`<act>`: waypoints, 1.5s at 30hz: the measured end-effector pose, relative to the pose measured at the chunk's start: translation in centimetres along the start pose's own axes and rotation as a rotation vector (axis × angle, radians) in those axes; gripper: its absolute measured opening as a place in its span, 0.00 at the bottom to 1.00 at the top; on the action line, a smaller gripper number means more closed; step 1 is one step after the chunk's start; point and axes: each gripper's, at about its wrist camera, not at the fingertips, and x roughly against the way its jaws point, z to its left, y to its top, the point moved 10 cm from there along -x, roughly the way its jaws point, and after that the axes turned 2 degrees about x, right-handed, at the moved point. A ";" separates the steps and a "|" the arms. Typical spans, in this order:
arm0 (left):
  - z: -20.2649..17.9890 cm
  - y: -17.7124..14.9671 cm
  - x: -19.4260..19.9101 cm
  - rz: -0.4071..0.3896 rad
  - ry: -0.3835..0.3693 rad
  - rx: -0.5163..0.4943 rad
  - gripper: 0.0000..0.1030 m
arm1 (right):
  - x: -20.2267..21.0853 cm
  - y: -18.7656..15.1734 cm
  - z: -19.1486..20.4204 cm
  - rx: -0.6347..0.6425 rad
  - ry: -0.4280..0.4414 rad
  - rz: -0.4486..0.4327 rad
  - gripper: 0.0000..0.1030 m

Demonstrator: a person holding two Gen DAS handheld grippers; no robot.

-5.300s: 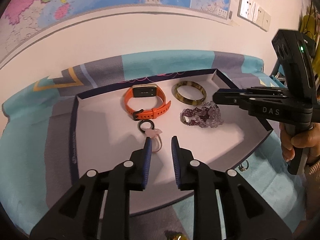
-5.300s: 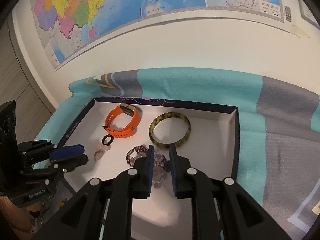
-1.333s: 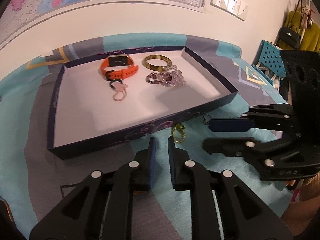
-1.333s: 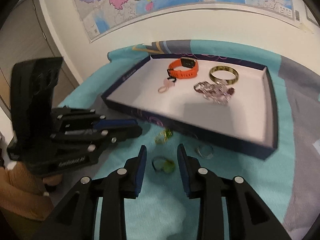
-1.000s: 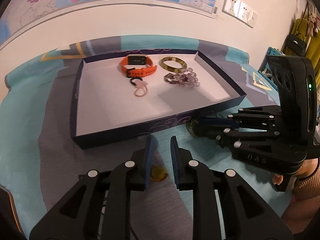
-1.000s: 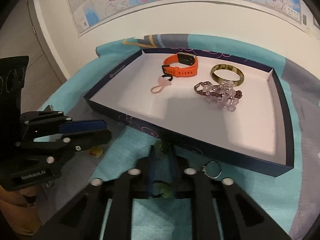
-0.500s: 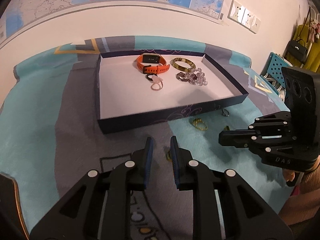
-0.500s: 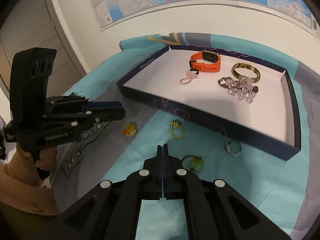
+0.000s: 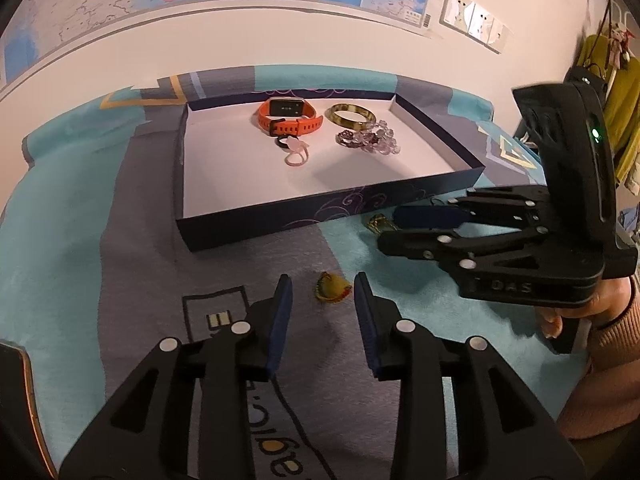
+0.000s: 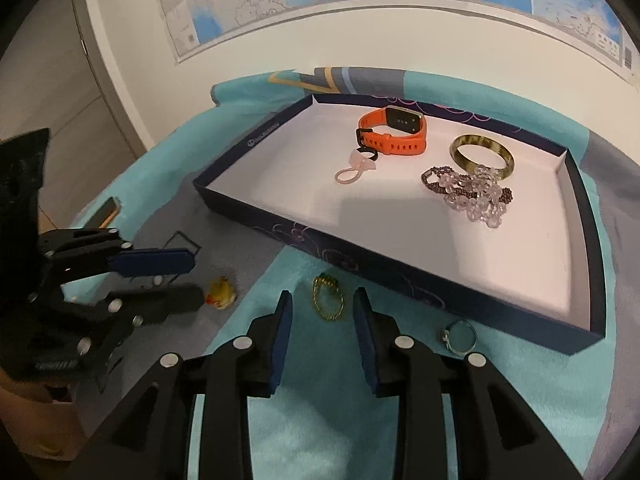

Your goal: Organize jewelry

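A small amber ring (image 9: 332,287) lies on the grey cloth between the tips of my left gripper (image 9: 322,298). Its jaws are opening and the pads do not touch the ring. My right gripper (image 10: 323,308) is opening too, with a gold chain ring (image 10: 328,298) lying between its fingertips, untouched. A silver ring (image 10: 460,336) rests to the right of it. The dark blue tray (image 9: 320,216) behind holds an orange watch (image 9: 288,118), a mottled bangle (image 9: 350,115), beaded bracelets (image 9: 368,140) and a pink loop (image 9: 296,152).
A teal and grey cloth (image 10: 340,420) covers the table up to a white wall with a map. A person's hand (image 9: 560,320) holds the right gripper close on the right. An orange-edged flat object (image 10: 104,210) lies at the cloth's left edge.
Both pairs of jaws have spread apart; the right one was fully shut half a second ago. The right gripper has shifted from the green ring to the gold chain ring.
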 end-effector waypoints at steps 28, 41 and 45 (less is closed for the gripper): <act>-2.6 -0.5 -0.4 0.006 -0.029 -0.060 0.34 | 5.3 -3.3 -3.5 -0.114 0.012 -0.033 0.30; -5.9 -0.5 -1.0 0.013 -0.084 -0.113 0.33 | 3.9 -3.2 -3.2 -0.079 -0.022 -0.013 0.30; -6.3 -0.4 -1.6 0.020 -0.088 -0.114 0.33 | 4.0 -3.2 -3.2 -0.079 -0.025 -0.013 0.30</act>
